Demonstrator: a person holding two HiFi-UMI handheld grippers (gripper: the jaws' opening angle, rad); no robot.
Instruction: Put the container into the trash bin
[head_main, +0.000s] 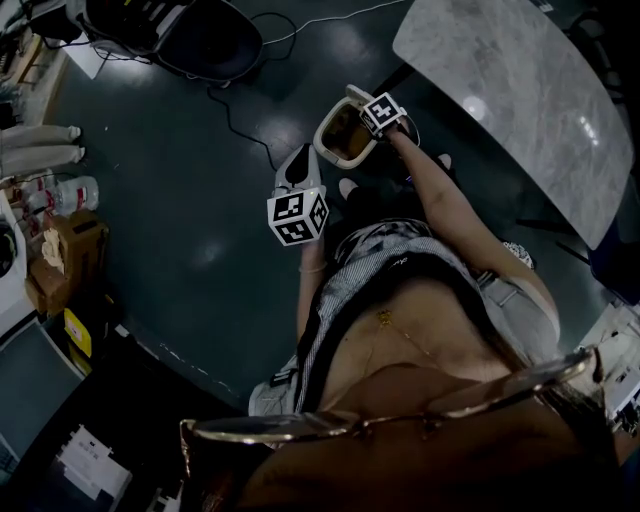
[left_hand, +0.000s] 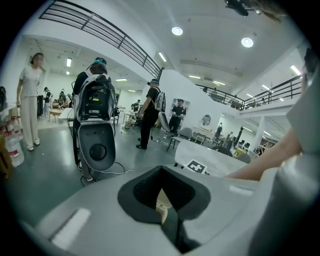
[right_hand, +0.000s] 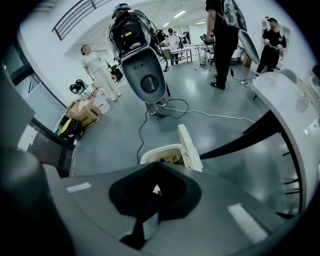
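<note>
A white trash bin (head_main: 343, 133) stands on the dark floor with its lid (right_hand: 190, 146) tipped up; brownish waste lies inside it (right_hand: 167, 159). I cannot pick out a container in any view. My right gripper (head_main: 374, 117) hangs right over the bin's far rim, and in the right gripper view the right gripper (right_hand: 152, 195) has its jaws shut with nothing between them. My left gripper (head_main: 298, 165) is held a little nearer to me, left of the bin. In the left gripper view the left gripper (left_hand: 162, 201) also has its jaws together and empty.
A marble table (head_main: 520, 90) stands to the right of the bin. A wheeled machine (right_hand: 142, 65) with cables (head_main: 235, 120) is beyond it. Cardboard boxes (head_main: 65, 250) and bottles (head_main: 70, 195) sit at the left. Several people (left_hand: 150, 112) stand farther off.
</note>
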